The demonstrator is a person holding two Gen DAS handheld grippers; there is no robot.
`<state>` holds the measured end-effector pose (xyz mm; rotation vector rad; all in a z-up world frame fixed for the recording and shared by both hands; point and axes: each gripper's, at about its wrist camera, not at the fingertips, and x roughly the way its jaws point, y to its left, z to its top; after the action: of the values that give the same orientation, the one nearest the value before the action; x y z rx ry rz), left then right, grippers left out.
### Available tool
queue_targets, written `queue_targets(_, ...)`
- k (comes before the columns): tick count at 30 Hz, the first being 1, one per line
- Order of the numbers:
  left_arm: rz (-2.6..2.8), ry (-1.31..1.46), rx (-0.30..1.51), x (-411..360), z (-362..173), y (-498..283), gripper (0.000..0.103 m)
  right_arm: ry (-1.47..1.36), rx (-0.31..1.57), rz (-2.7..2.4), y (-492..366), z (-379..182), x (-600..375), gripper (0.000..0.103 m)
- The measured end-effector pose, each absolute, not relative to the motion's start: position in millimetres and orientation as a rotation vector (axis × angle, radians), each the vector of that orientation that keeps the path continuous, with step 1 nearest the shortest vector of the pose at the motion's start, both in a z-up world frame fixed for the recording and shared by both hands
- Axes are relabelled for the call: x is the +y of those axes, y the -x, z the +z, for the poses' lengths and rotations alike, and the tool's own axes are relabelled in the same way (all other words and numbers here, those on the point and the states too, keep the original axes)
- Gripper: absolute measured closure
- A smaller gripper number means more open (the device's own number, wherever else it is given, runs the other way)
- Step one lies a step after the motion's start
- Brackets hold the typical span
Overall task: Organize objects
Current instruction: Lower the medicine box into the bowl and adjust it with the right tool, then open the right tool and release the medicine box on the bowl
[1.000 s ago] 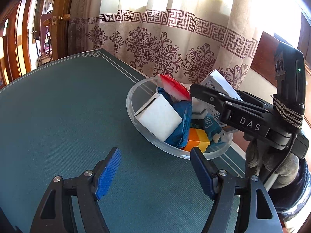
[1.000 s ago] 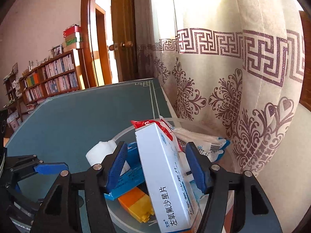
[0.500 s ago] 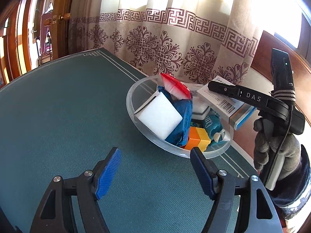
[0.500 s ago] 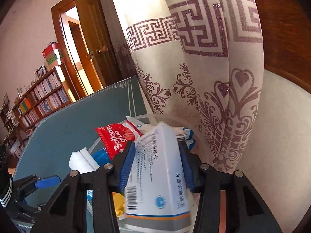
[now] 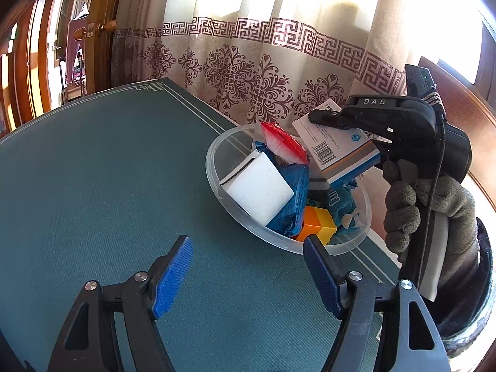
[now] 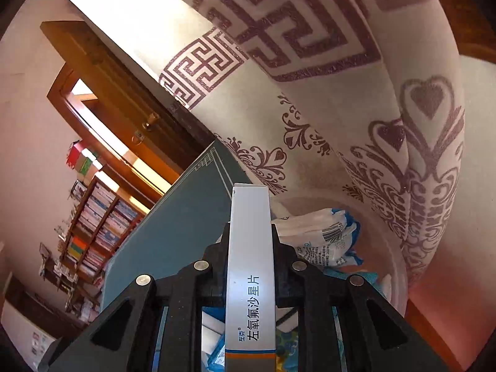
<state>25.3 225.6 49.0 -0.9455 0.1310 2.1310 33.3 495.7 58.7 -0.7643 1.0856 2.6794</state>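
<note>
**While the medicine box hangs pinched above the bowl, our other tongs stand spread**

While our right gripper (image 6: pixel 250 232) pinches the white medicine box (image 6: pixel 250 266) by its two broad faces, we see the narrow printed side of that box running straight out between the black fingers, whose jaws have just been closing on it. From the left wrist view the same medicine box (image 5: pixel 336 148) is lifted clear of the heap and tilted over the far right side of the clear bowl (image 5: pixel 217 167), the barcode face turned towards us. A gloved hand (image 5: pixel 431 214) grips the right tool's handle just beside the bowl.

Our left gripper (image 5: pixel 248 274) hovers over the green table (image 5: pixel 102 186) with its blue pads (image 5: pixel 172 276) spread apart and nothing between them, near the bowl's front rim.

Inside the bowl we see a white block (image 5: pixel 259 189) leaning on a blue packet (image 5: pixel 294 198), a red packet (image 5: pixel 283 142) behind them, and an orange and yellow block (image 5: pixel 316 228) at the near edge. A patterned curtain (image 5: pixel 263 71) hangs behind.
</note>
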Motion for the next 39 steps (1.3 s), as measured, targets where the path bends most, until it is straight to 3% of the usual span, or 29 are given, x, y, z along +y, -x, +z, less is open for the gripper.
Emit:
queue_targets(4, 2.140, 0.952, 0.119, 223, 48, -22, 0.026, 0.815, 0.769, 2.656, -26, 58, 471, 0.075)
queue_targets(5, 2.151, 0.951, 0.122, 222, 48, -22, 0.026, 0.792, 0.647, 2.645, -28, 60, 464, 0.064)
queue_targets(6, 2.167, 0.944, 0.133, 222, 48, -22, 0.026, 0.760, 0.554, 2.644, -32, 62, 461, 0.045)
queue_targets(8, 2.189, 0.933, 0.153, 222, 48, -23, 0.026, 0.711, 0.486, 2.666, -42, 68, 457, 0.033)
queue_targets(22, 2.232, 0.929, 0.161, 224, 50, -25, 0.016, 0.825, 0.393, 2.737, -101, 56, 449, 0.033)
queue_targets(25, 2.236, 0.921, 0.162, 221, 51, -27, 0.015, 0.820, 0.356, 2.741, -98, 52, 439, 0.043)
queue_targets(27, 2.238, 0.922, 0.157, 220, 51, -27, 0.015, 0.808, 0.286, 2.742, -94, 56, 428, 0.063)
queue_targets(30, 2.240, 0.925, 0.148, 218, 51, -25, 0.015, 0.829, 0.204, 2.755, -84, 60, 413, 0.079)
queue_targets(33, 2.241, 0.925, 0.137, 216, 52, -24, 0.015, 0.880, 0.216, 2.824, -76, 56, 404, 0.085)
queue_targets(36, 2.243, 0.922, 0.127, 212, 53, -23, 0.015, 0.963, 0.277, 2.832, -64, 40, 402, 0.085)
queue_targets(39, 2.241, 0.926, 0.119, 211, 52, -22, 0.015, 0.885, 0.205, 2.903, -76, 50, 391, 0.084)
